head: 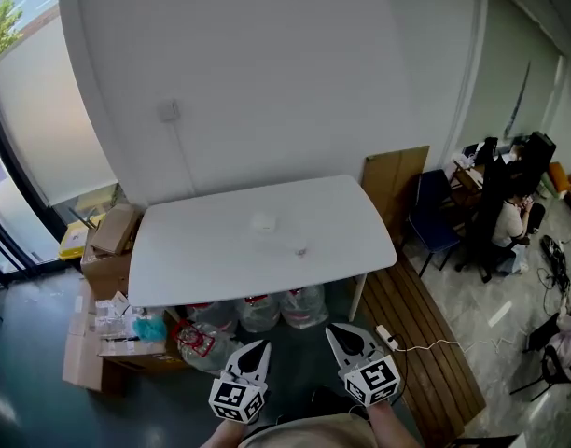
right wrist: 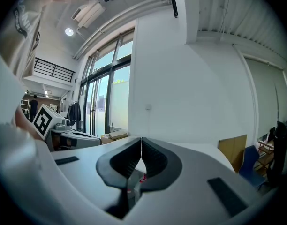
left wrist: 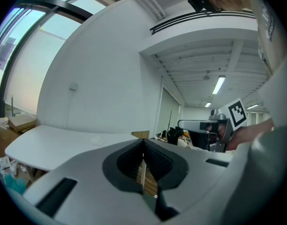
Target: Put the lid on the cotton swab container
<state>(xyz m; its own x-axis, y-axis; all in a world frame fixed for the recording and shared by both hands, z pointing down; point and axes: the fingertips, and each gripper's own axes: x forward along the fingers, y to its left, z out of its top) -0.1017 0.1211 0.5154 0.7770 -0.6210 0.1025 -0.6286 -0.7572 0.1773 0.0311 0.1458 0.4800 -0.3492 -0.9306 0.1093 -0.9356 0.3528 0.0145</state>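
Observation:
On the white table point(head: 201, 255) in the head view lie two small items: a round whitish one point(head: 263, 222) near the middle and a smaller clear one point(head: 301, 249) just right of it and nearer me. They are too small to tell container from lid. Both grippers hang well short of the table's front edge, over the floor. My left gripper point(head: 263, 345) point(left wrist: 143, 142) is shut with nothing in it. My right gripper point(head: 332, 329) point(right wrist: 141, 139) is also shut and empty. The right gripper's marker cube point(left wrist: 237, 112) shows in the left gripper view.
Cardboard boxes point(head: 108, 241) are stacked left of the table. Water bottles point(head: 262, 311) lie under it. A power strip point(head: 388, 336) rests on the wooden floor strip at the right. A board point(head: 393, 180) and a blue chair point(head: 433, 217) stand beyond the table's right end. A person point(head: 509, 217) sits farther right.

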